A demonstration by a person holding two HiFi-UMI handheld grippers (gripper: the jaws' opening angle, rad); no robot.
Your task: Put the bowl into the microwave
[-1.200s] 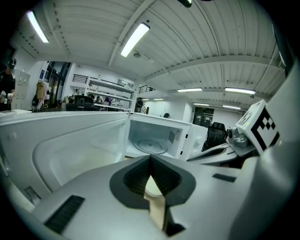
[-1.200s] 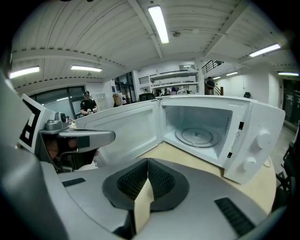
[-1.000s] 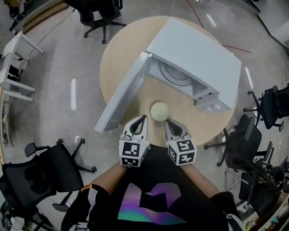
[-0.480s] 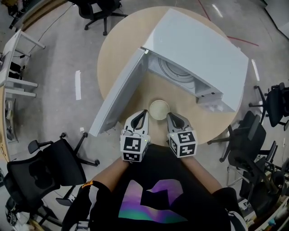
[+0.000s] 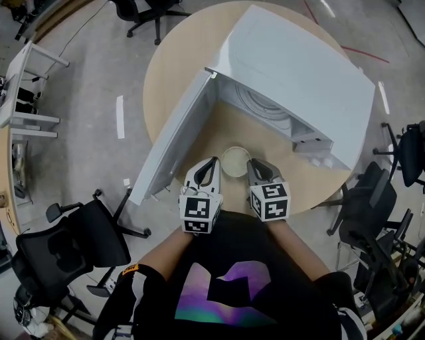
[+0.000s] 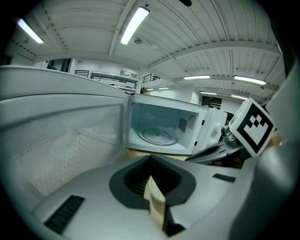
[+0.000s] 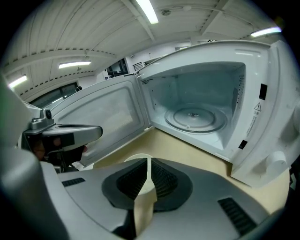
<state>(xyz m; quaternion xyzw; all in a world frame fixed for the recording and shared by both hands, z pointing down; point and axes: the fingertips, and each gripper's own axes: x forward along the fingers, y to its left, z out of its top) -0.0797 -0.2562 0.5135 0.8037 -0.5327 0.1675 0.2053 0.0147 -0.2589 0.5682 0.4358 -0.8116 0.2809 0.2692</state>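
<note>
A small cream bowl (image 5: 235, 161) sits near the front edge of the round wooden table (image 5: 178, 66), in front of the open white microwave (image 5: 299, 73). My left gripper (image 5: 212, 162) is at the bowl's left side and my right gripper (image 5: 252, 163) at its right side. In the left gripper view the jaws (image 6: 150, 159) are closed with the bowl's wall (image 6: 152, 190) pinched between them. The right gripper view shows the same (image 7: 149, 160), with the bowl's rim (image 7: 133, 158) peeking out to the left. The empty cavity with its glass turntable (image 7: 197, 117) lies straight ahead.
The microwave door (image 5: 174, 136) swings out to the left, close beside my left gripper. Black office chairs stand at the lower left (image 5: 73, 246), the right (image 5: 365, 212) and the far side (image 5: 143, 10). A bare strip of tabletop (image 7: 187, 147) separates bowl and cavity.
Both grippers have slid forward along the bowl's sides, from just behind it to level with it. The bowl has stayed in place on the table.
</note>
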